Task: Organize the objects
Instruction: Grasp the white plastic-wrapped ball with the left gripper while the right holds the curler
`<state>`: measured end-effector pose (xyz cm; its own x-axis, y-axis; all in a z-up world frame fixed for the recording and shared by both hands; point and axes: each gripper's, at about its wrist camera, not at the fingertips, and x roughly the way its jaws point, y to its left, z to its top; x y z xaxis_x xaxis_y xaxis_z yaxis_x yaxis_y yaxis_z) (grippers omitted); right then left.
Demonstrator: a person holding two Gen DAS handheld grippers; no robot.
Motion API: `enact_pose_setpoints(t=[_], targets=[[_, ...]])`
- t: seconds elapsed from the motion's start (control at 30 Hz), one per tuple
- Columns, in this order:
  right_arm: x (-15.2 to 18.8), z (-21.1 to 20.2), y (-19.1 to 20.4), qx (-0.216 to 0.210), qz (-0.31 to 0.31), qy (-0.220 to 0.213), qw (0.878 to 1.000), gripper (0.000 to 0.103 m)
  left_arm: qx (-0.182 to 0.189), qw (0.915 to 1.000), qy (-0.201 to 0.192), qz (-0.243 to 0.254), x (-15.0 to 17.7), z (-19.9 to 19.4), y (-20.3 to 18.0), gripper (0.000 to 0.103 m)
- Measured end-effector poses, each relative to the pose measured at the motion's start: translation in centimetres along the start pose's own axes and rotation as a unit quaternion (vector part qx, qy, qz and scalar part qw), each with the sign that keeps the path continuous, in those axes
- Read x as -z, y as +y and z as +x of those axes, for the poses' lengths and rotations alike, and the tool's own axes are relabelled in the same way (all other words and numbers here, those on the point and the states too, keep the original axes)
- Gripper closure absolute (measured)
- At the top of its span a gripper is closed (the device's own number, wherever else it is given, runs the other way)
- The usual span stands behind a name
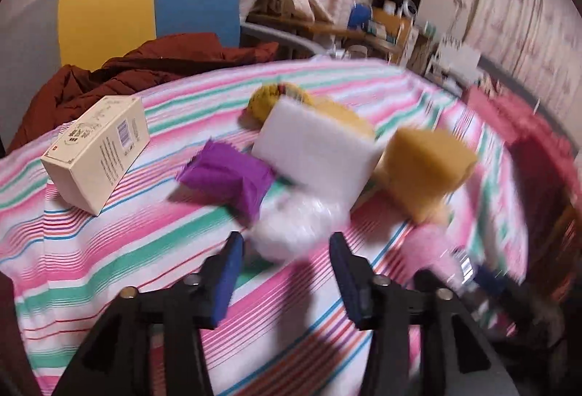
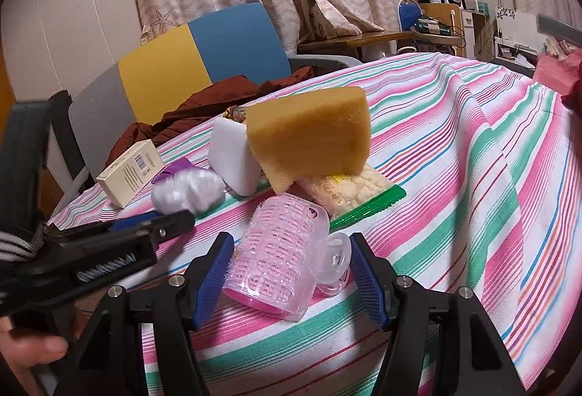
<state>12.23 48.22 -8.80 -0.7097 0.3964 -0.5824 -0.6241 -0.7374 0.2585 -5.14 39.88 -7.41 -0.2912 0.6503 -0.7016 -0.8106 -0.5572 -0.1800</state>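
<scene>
A pile of objects lies on a striped tablecloth [image 2: 473, 177]. My right gripper [image 2: 291, 268] is open, its jaws either side of a pink hair roller [image 2: 280, 250] with a clear clip [image 2: 333, 261]. Behind it stand a yellow sponge [image 2: 309, 137], a white foam block [image 2: 229, 155], a snack bag [image 2: 356, 192] and a white plastic wad [image 2: 185, 190]. My left gripper [image 1: 285, 250] is open just short of the white wad [image 1: 298, 225]; it also shows in the right wrist view [image 2: 152, 225]. The purple packet [image 1: 229, 177], white block [image 1: 316, 148] and sponge [image 1: 425, 166] lie beyond.
A cream carton [image 1: 98, 148] lies at the left of the table. A brown jacket [image 1: 127, 68] is draped over a yellow and blue chair [image 1: 145, 3] behind it. A red object [image 1: 527, 126] sits at the right edge. Curtains and cluttered shelves [image 2: 454, 17] stand behind.
</scene>
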Motion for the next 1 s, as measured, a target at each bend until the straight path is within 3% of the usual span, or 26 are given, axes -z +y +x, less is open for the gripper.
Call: enact_pose_setpoints(t=[0.27,0.33,0.43,0.7,1.0], targets=[[0.0,0.0,0.0,-0.001,0.001,0.0,1.0,0.038,0.002,0.9989,0.042,0.02,-0.8,2.9,-0.5,0.051],[0.1,0.0,0.0,-0.002,0.002,0.0,1.0,0.038,0.014,0.999,0.037,0.021,-0.7,2.7,-0.4,0.066],[0.1,0.0,0.1,-0.002,0.002,0.0,1.0,0.038,0.015,0.9991,0.035,0.019,-0.6,2.7,-0.2,0.071],[0.1,-0.1,0.2,-0.001,0.0,0.0,1.0,0.038,-0.014,0.9997,0.011,0.016,1.1,1.2,-0.1,0.072],[0.0,0.0,0.4,-0.003,-0.006,0.001,1.0,0.038,-0.036,0.9978,-0.017,-0.054,4.0,-2.3,2.2,0.072]])
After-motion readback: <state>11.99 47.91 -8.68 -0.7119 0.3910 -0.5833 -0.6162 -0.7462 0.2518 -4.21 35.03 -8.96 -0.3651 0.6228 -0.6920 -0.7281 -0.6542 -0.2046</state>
